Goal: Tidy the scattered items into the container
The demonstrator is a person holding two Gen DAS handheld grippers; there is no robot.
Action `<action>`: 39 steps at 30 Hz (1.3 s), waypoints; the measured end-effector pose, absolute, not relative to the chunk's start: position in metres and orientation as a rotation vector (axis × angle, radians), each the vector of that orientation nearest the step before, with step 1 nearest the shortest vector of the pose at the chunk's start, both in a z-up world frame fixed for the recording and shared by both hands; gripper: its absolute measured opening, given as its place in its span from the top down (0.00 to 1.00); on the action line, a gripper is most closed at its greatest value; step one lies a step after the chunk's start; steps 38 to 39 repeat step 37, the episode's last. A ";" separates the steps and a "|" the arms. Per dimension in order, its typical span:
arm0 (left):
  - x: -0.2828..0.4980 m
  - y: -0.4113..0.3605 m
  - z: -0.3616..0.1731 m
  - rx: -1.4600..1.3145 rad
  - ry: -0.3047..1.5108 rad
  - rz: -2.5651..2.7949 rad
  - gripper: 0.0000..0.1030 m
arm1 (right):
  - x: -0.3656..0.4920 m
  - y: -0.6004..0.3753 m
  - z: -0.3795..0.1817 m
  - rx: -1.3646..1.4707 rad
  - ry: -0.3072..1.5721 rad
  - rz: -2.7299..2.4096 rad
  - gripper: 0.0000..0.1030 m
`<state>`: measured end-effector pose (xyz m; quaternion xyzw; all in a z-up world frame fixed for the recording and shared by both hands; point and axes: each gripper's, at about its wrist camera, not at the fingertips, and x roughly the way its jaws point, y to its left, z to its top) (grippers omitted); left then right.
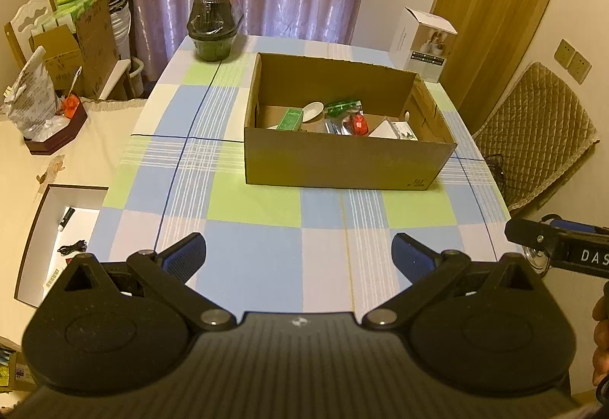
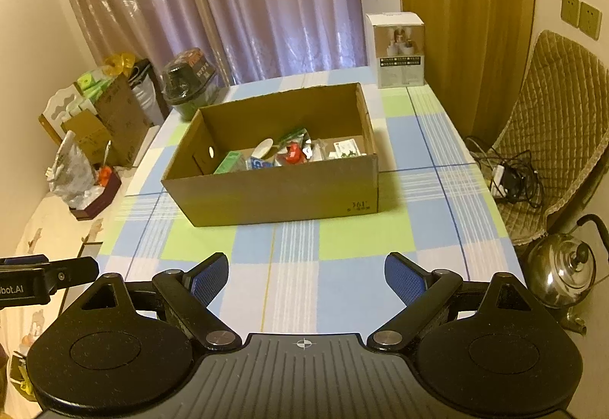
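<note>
Cardboard box (image 1: 342, 164) sits on the checked table (image 1: 266, 213) at twelve o'clock from both grippers, holding a green packet (image 1: 291, 119), a white spoon (image 1: 313, 111) and a red item (image 1: 360, 125); left gripper (image 1: 298, 253) and right gripper (image 2: 306, 272) hover with jaws wide, empty

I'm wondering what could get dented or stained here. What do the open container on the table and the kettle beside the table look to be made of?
The container looks like plain brown corrugated cardboard: matte walls, a cut upper edge and a printed mark low on the front. The kettle looks like polished metal, probably stainless steel, since it mirrors the room; its dark handle's material is unclear.
</note>
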<state>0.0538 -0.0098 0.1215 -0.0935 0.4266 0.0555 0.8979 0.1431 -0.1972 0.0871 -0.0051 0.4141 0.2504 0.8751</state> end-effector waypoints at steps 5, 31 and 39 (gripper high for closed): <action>0.059 -0.009 0.120 -0.189 0.891 0.111 0.01 | 0.149 -0.195 0.087 -0.018 0.867 0.522 0.08; 0.069 -0.007 0.116 -0.191 0.900 0.103 0.01 | 0.155 -0.190 0.084 -0.035 0.871 0.519 0.08; 0.066 -0.008 0.113 -0.174 0.881 0.125 0.01 | 0.154 -0.191 0.080 -0.035 0.876 0.515 0.08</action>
